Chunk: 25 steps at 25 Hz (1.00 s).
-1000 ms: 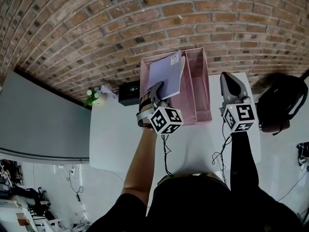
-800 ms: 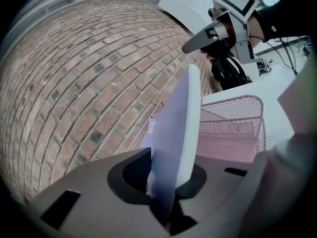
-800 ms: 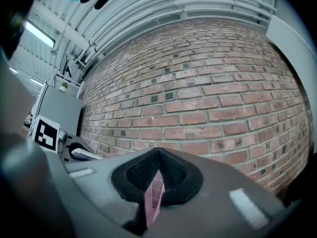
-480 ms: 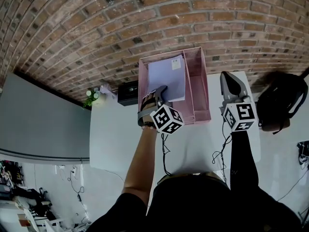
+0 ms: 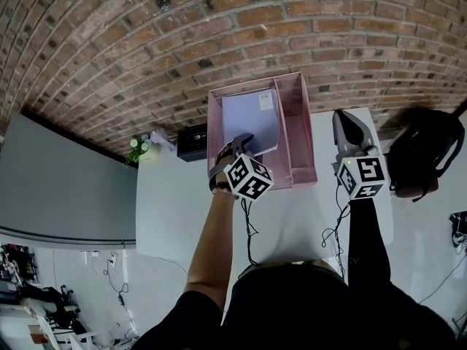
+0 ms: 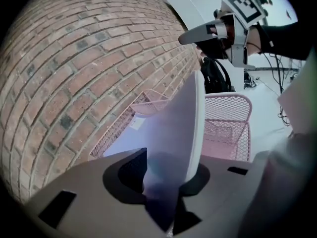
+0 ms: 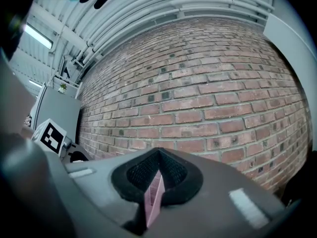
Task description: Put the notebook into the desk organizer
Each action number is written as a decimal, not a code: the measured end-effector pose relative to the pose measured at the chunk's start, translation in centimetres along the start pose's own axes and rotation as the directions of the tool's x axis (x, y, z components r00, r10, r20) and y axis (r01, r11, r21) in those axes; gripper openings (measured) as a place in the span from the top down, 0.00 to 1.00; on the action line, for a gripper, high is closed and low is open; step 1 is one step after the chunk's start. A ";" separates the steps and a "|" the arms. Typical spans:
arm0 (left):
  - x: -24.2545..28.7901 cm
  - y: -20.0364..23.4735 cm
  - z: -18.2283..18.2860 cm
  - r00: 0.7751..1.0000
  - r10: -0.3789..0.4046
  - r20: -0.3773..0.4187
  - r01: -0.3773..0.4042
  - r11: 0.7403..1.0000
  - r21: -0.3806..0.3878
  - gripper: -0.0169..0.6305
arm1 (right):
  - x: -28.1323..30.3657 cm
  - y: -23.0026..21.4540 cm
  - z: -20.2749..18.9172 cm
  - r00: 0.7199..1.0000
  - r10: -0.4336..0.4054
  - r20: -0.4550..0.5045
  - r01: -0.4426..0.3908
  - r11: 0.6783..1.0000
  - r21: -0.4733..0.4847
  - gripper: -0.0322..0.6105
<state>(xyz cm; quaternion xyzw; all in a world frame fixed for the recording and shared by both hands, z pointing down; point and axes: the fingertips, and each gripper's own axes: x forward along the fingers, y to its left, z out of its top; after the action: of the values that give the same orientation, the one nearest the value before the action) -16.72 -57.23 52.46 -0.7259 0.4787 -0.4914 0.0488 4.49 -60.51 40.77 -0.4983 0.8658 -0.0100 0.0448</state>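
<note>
A pink mesh desk organizer (image 5: 303, 133) stands at the back of the white table (image 5: 171, 210), against the brick wall. A lavender notebook (image 5: 252, 121) lies in its left compartment, leaning a little. My left gripper (image 5: 239, 146) is at the notebook's near corner. Its jaws are opening, with the notebook (image 6: 176, 133) still edge-on between them and a dark gap beside it. In the left gripper view the organizer's mesh wall (image 6: 230, 125) shows behind the notebook. My right gripper (image 5: 349, 126) hovers to the right of the organizer, shut. A thin pink sliver shows in its jaw slit (image 7: 154, 192).
A black box (image 5: 194, 138) and a small plant (image 5: 140, 146) sit left of the organizer. A black backpack (image 5: 430, 155) lies on the floor to the right. Cables hang from both grippers over the table's front. A grey panel (image 5: 58, 173) stands at the left.
The notebook has dropped from a raised tilt to lying low in the left compartment. My left gripper has pulled slightly back toward me. The right gripper has stayed put.
</note>
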 end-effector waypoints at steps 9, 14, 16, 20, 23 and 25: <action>-0.4 -1.5 1.0 0.986 -0.141 0.090 0.151 0.981 -0.118 0.59 | -0.3 0.2 0.4 1.000 0.002 0.001 -0.002 1.000 -0.013 0.95; -1.0 -2.2 1.1 0.975 -0.196 0.101 0.209 0.968 -0.136 0.55 | -0.6 0.8 1.0 1.000 0.015 0.007 -0.015 1.000 -0.023 0.95; -1.2 -2.7 1.2 0.965 -0.236 0.115 0.252 0.955 -0.158 0.53 | -0.9 0.8 1.2 1.000 0.013 0.011 -0.012 1.000 -0.023 0.95; -1.5 -3.4 1.3 0.941 -0.301 0.156 0.329 0.923 -0.198 0.45 | -1.4 0.7 1.4 1.000 0.007 0.015 -0.006 1.000 -0.023 0.95; -1.8 -3.9 1.1 0.931 -0.332 0.154 0.359 0.908 -0.213 0.40 | -1.9 0.8 1.5 1.000 0.004 0.013 -0.004 1.000 -0.026 0.95; -2.2 -4.3 1.0 0.924 -0.354 0.146 0.379 0.900 -0.217 0.39 | -2.2 0.8 1.6 1.000 0.003 0.014 -0.002 1.000 -0.028 0.95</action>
<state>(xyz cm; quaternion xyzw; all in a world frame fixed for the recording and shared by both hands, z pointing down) -13.27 -53.73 52.81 -0.8279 0.3863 -0.3920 -0.1083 5.06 -58.12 39.30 -0.4979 0.8661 0.0056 0.0441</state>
